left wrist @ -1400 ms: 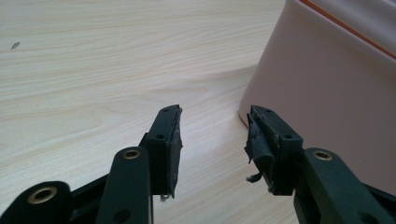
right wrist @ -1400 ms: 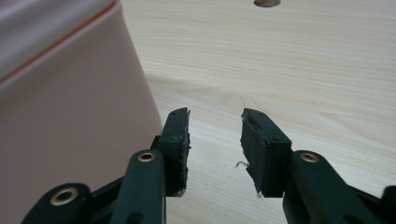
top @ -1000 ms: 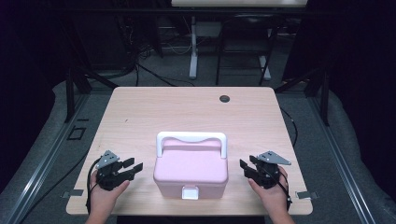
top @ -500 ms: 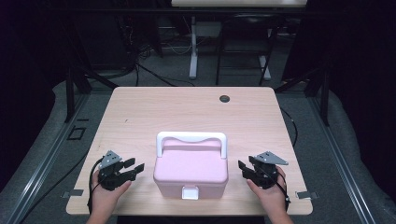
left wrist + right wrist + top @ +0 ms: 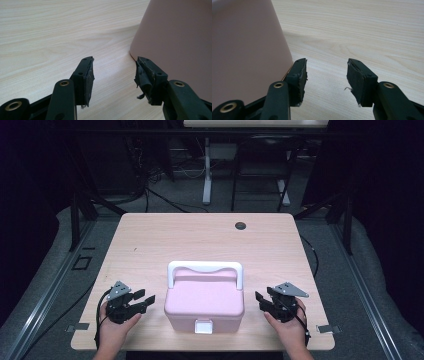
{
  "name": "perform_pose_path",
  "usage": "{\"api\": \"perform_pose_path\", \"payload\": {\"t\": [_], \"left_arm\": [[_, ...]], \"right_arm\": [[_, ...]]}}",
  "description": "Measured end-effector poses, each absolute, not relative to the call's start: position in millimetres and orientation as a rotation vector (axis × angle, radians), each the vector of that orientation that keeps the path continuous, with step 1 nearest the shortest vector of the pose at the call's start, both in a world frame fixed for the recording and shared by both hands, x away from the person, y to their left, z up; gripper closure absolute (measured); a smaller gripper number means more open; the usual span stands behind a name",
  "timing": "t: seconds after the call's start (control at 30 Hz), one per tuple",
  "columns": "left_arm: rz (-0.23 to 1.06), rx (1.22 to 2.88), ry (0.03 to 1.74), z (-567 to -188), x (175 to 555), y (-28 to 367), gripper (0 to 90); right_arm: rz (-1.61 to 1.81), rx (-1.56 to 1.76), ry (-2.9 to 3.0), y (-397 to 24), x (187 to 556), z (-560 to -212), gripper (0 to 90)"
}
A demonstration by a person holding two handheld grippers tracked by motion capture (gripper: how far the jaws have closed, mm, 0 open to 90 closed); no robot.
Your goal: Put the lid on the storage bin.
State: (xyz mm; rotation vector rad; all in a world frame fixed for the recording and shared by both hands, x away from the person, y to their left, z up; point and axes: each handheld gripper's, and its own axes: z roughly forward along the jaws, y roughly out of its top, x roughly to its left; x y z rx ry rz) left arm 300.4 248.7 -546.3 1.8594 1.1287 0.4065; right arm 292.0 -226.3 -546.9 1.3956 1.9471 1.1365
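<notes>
Currently | left gripper [image 5: 146, 301]: jaws just spread wider, nothing clamped | right gripper [image 5: 260, 299]: spread, empty | pink plastic lidded box with white handle [image 5: 204, 301]: flanked by both.

I see bare wooden table [image 5: 200, 240] stretching open behind the pink box [image 5: 204, 301], which sits between my left gripper [image 5: 142, 301] and right gripper [image 5: 263, 301] and blocks the direct path across. Its white handle [image 5: 205, 268] stands upright at the rear. A small dark disc [image 5: 240, 225] lies far back.
</notes>
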Motion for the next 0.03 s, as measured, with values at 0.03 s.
{"api": "perform_pose_path", "payload": {"t": [0.03], "left_arm": [[0.407,1.860,1.126,-546.1,300.5,248.7,48.4]], "right_arm": [[1.136,1.396,1.947,-226.5,291.8,-546.9,49.6]]}}
